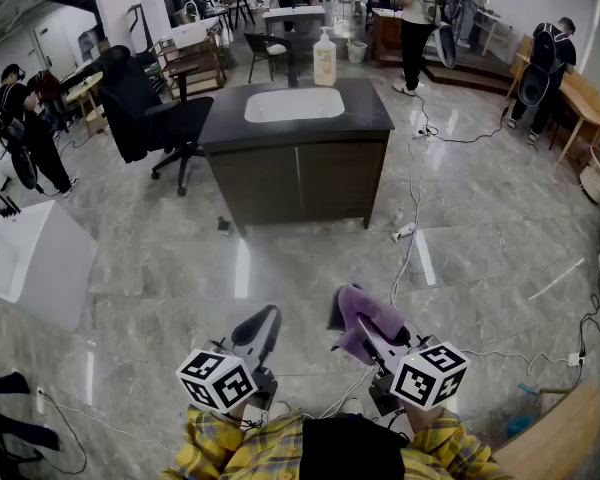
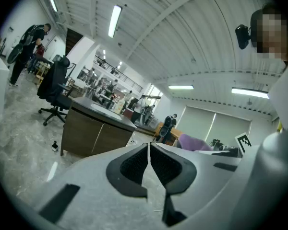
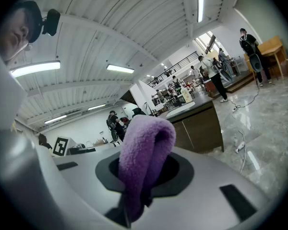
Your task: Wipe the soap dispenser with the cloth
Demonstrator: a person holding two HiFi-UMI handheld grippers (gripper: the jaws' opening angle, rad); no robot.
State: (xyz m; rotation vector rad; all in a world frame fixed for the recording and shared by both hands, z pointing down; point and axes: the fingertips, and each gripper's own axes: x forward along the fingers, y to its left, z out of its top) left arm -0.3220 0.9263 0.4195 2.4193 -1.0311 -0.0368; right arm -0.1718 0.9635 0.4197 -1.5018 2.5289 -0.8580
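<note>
A cream soap dispenser (image 1: 324, 59) stands upright at the back right of a dark vanity counter (image 1: 370, 113), beside its white sink (image 1: 293, 104), far ahead of me. My right gripper (image 1: 352, 326) is shut on a purple cloth (image 1: 365, 317), which folds up over its jaws (image 3: 146, 157). My left gripper (image 1: 262, 323) is shut with nothing in it, its black pads (image 2: 137, 166) pressed together. Both grippers hover low in the head view over the marble floor, well short of the vanity. In the right gripper view the vanity (image 3: 197, 121) appears beyond the cloth.
A black office chair (image 1: 145, 108) stands left of the vanity. A white box (image 1: 25, 263) sits on the floor at left. Cables (image 1: 412, 238) and a power strip (image 1: 404, 232) trail across the floor on the right. Several people stand around the room's edges. A wooden table corner (image 1: 560, 438) is at lower right.
</note>
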